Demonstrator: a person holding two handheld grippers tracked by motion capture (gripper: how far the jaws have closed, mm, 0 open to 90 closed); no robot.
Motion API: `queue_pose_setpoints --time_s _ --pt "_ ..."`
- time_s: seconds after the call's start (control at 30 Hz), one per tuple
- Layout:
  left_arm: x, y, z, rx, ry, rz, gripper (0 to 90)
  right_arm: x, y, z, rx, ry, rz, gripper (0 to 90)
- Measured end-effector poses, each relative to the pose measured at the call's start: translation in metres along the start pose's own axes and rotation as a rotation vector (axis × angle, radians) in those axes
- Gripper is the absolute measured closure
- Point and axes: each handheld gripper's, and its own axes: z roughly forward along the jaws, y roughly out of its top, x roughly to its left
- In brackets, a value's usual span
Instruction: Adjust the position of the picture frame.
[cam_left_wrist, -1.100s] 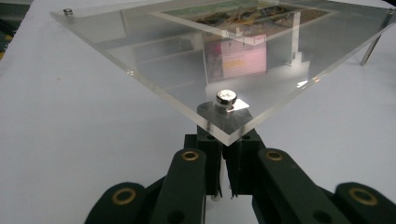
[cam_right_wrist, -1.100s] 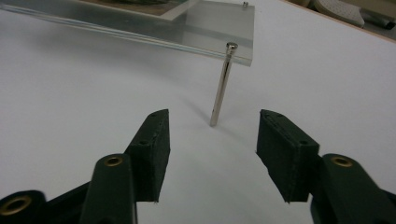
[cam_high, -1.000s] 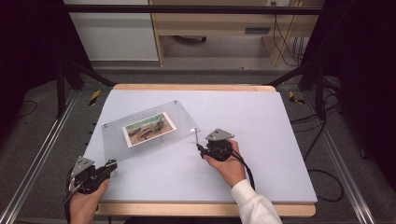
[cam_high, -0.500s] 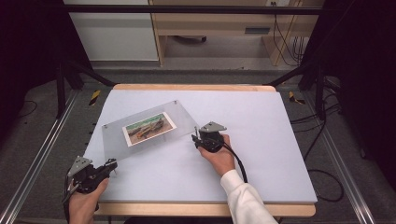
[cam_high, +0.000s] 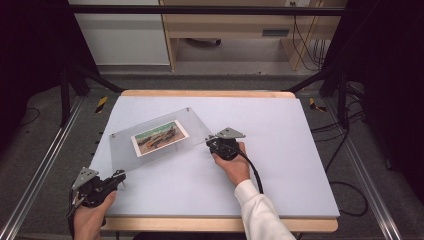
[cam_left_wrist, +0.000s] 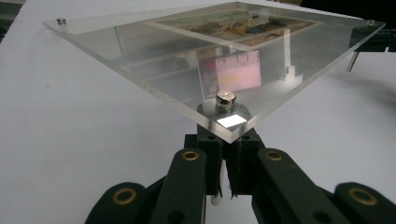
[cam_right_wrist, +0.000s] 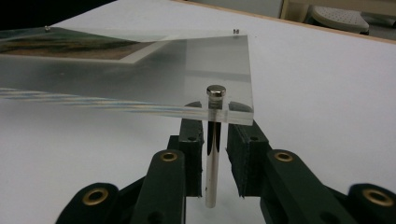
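Covering most of the high view, a pale lilac-white rectangular surface (cam_high: 280, 165) with a light wooden rim is seen. Toward its nine o'clock side, a clear square acrylic photo frame (cam_high: 150, 140) is carried above it on slim polished metal standoff pins at the corners, tilted rather than lying flat, with a small landscape photo print (cam_high: 160, 137) sandwiched at its centre. At the frame's seven o'clock corner, the black left gripper (cam_high: 117, 179) is held in a hand; in the left gripper view its jaws are seen fully closed beneath that corner, clamped on the standoff pin (cam_left_wrist: 226, 99) there. At the frame's three o'clock corner, the black right gripper (cam_high: 212, 142) is held in the other hand, a white sleeve behind it. Its jaws have just been closing, and a slight gap is seen between each pad and the second standoff pin (cam_right_wrist: 214, 140) standing between them.
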Motion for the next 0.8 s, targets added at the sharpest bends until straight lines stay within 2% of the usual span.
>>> queue_pose_setpoints --time_s 0.23,0.4,0.8 --pt "0.0 0.0003 -0.0003 -0.006 -0.001 -0.003 84.4 -0.0022 0.001 -0.0009 -0.047 0.015 0.019 78.4" --pt "-0.0004 0.0005 -0.0005 -0.005 0.001 -0.001 84.4 -0.0015 0.0006 -0.0002 -0.062 0.016 -0.002 84.7" --pt "-0.0021 0.0001 0.0008 -0.014 0.02 0.016 83.9 -0.0012 0.0024 -0.0006 -0.052 0.022 0.008 85.1"
